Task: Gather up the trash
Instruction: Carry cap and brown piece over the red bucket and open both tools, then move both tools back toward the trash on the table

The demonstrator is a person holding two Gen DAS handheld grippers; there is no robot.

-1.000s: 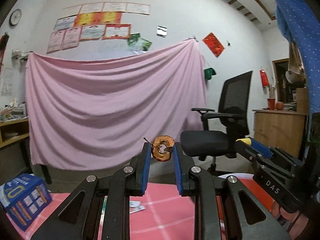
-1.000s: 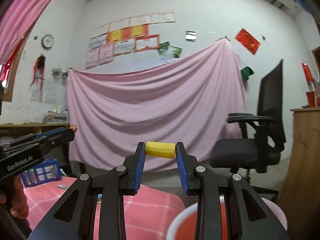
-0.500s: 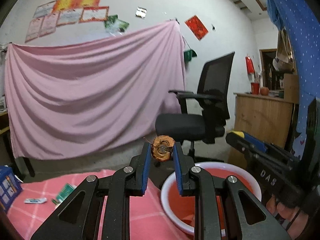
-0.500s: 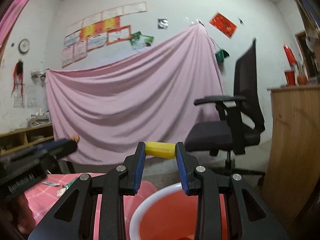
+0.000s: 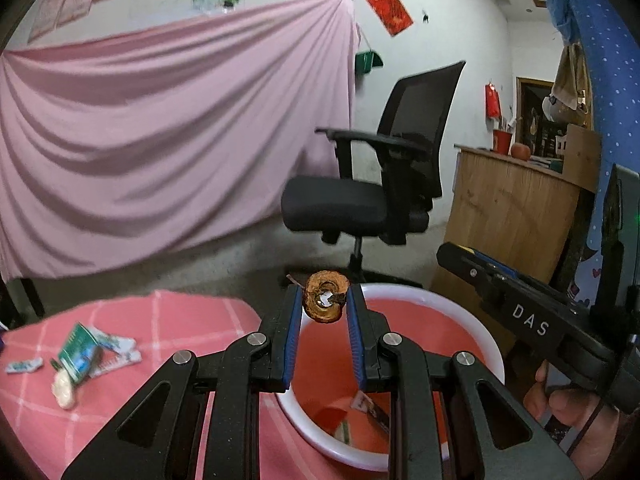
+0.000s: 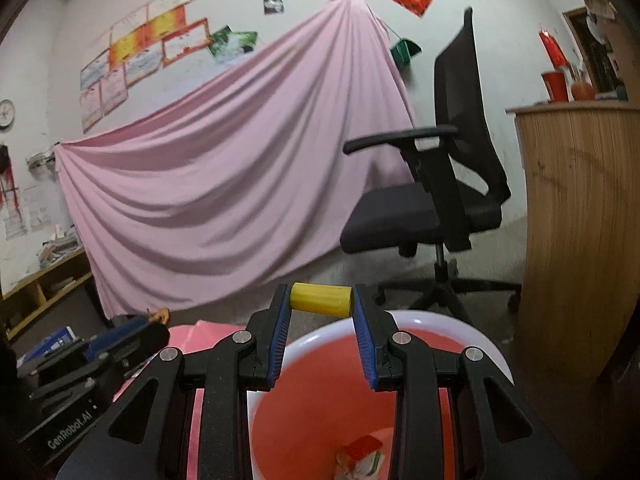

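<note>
Holding a brown apple core (image 5: pixel 325 297) in the left gripper (image 5: pixel 323 300) and a yellow tube (image 6: pixel 321 299) in the right gripper (image 6: pixel 321 301), both squeezed tight over the red bucket (image 5: pixel 468 322), ready to drop in as trash.

Black left gripper (image 5: pixel 323 304) with blue pads, silver screws, white "DAS" lettering

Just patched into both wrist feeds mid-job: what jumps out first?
The red bin with its white rim sits right below both grippers. The left gripper pinches a brown ring-shaped scrap over it, and the right gripper clamps a yellow cylinder. Behind, a pink sheet covers the wall beside a black office chair.
</note>
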